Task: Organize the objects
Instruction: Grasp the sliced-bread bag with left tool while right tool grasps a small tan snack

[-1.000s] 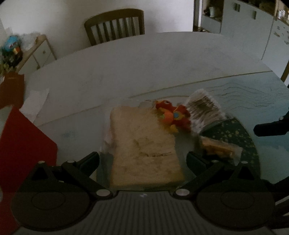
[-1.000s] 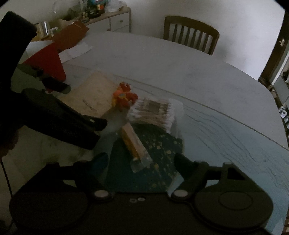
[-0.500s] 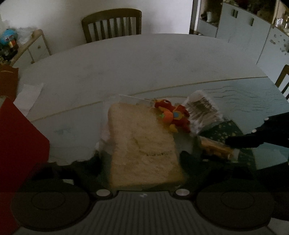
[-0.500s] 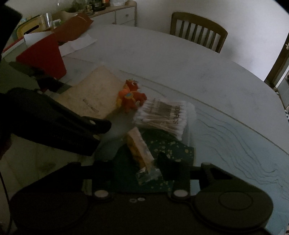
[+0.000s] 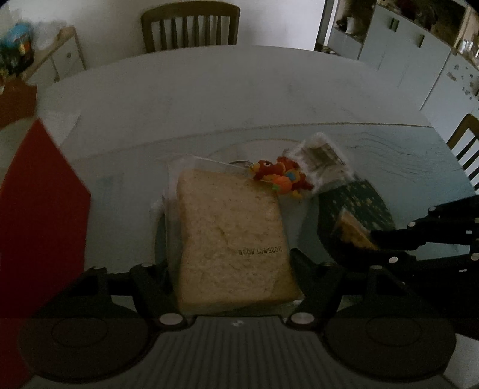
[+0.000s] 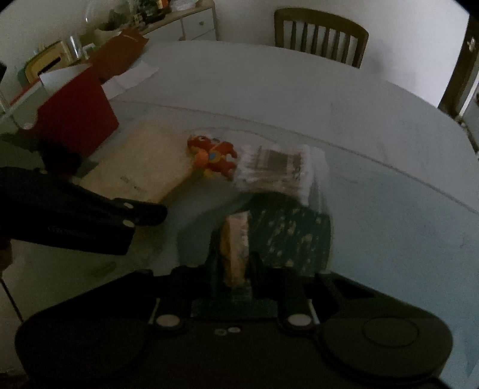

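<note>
A bagged loaf of sliced bread [image 5: 230, 233] lies on the glass table between the fingers of my left gripper [image 5: 230, 263], which press against both sides of the bag. My right gripper [image 6: 235, 257] is shut on a thin orange snack packet [image 6: 235, 236], held on edge over a dark green spotted cloth [image 6: 293, 233]. In the left wrist view the right gripper [image 5: 389, 239] comes in from the right onto the snack packet [image 5: 353, 233]. A red toy figure [image 5: 278, 179] and a pack of cotton swabs [image 5: 324, 161] lie just beyond the bread.
A red box [image 5: 39, 209] stands at the table's left side, with white paper [image 6: 134, 77] behind it. A wooden chair [image 5: 191, 27] stands at the far edge and another chair [image 5: 467, 143] at the right. Cabinets line the walls.
Both grippers have closed: the right one on the snack packet, tipping it up on edge, and the left one on the bread. Both have moved slightly forward.
</note>
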{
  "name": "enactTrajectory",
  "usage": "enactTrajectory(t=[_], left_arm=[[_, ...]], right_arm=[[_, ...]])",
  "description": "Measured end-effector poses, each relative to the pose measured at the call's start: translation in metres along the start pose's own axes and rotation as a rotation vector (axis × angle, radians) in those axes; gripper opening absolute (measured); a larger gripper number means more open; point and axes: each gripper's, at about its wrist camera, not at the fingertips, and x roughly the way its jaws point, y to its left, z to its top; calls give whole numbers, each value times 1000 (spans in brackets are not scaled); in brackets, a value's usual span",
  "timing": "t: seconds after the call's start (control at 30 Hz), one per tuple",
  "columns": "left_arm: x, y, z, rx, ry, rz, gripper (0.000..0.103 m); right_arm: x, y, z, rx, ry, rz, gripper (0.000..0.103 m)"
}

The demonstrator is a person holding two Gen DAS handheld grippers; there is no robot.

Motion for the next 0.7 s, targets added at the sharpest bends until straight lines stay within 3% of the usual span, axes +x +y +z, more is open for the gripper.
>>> enactTrajectory(t=[0.17, 0.33, 0.7], left_arm=[[-12, 4, -17, -47, 46, -35, 74], [-28, 0, -36, -32, 78, -57, 74], [-71, 2, -67, -53, 44, -150, 74]], right_arm=[[-14, 1, -15, 43, 25, 39, 19], [-33, 1, -32, 81, 32, 97, 19], [-76, 10, -45, 145, -15, 106, 19]])
